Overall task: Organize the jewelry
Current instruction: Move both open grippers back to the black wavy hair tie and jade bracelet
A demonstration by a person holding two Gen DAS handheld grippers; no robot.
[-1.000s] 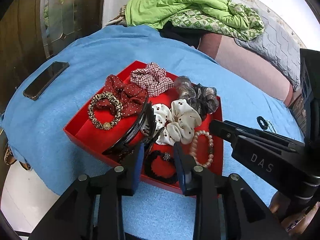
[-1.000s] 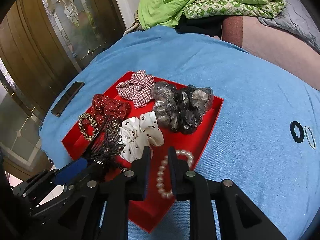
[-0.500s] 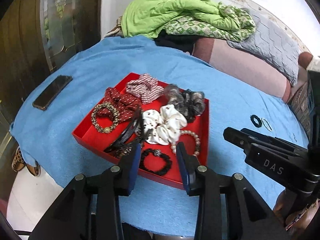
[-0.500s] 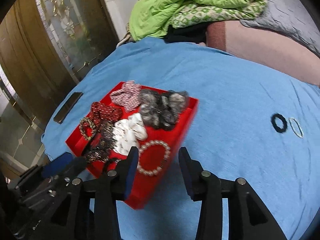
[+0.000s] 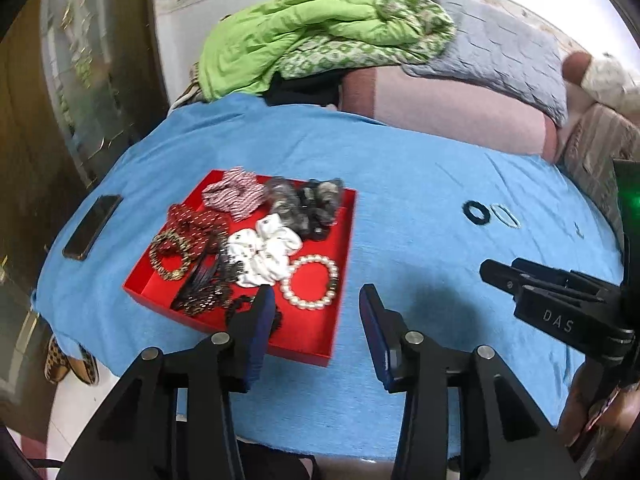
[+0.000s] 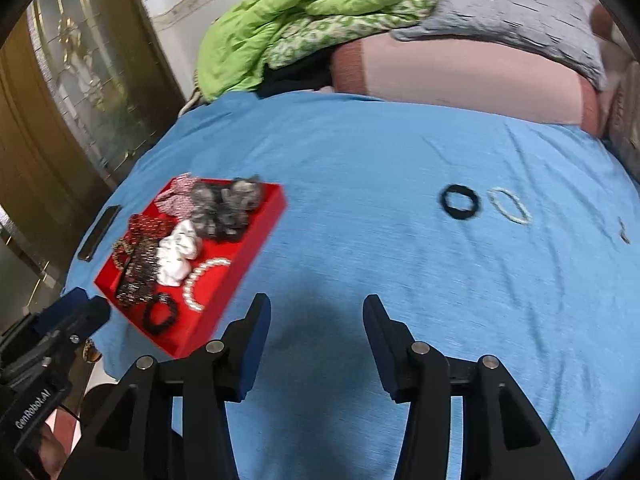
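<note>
Since the earlier frames both hand-held grippers have swung away from the red tray [image 5: 344,240] toward the bare blue cloth, and their jaws have just been opening with nothing between them. The right hand-held gripper [image 6: 316,316] now stands released over empty worktop [image 6: 360,168], the tray down to its left. The left hand-held gripper [image 5: 316,308] is likewise released and empty, its left finger overlapping the tray's near corner in view, where the black beaded bracelet [image 6: 160,314] and the pearl bracelet [image 5: 310,282] already lie.

Ahead and to the right of the right hand-held gripper, well apart from the tray, a black hair tie [image 6: 460,202] and a pale thin bracelet [image 6: 510,205] lie just beside each other on the cloth. The step in hand looks like fetching one of them. To do it well, the right hand-held gripper should straddle only one ring's rim and pinch low against the cloth without snagging the fabric. The black tie is the nearer target.
</note>
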